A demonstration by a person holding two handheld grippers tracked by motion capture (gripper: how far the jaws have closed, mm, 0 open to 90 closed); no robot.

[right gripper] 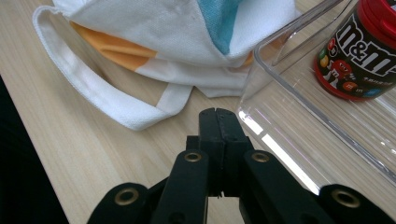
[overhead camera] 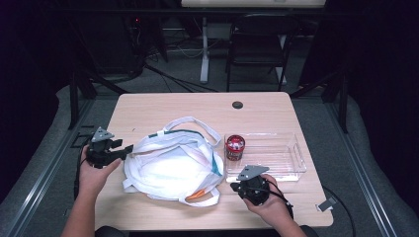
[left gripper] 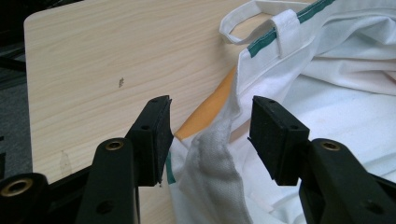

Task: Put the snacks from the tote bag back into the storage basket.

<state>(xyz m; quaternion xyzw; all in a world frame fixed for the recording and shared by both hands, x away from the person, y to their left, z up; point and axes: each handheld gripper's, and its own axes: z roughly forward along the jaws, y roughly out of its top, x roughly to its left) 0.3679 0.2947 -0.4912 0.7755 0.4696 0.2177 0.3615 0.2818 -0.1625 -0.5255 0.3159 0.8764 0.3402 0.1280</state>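
The left gripper (left gripper: 210,135) stood released astride the white bag (overhead camera: 170,170) edge; the right gripper (right gripper: 218,122) was clenched empty beside the clear tray (right gripper: 299,154); a shallow bite risked the cloth slipping free.

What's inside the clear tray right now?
One red M&M's jar stands in the left end of the clear tray; the remaining floor looks bare. The white tote bag overlaps the tray's near-left corner, so whatever lies under that fabric is hidden.
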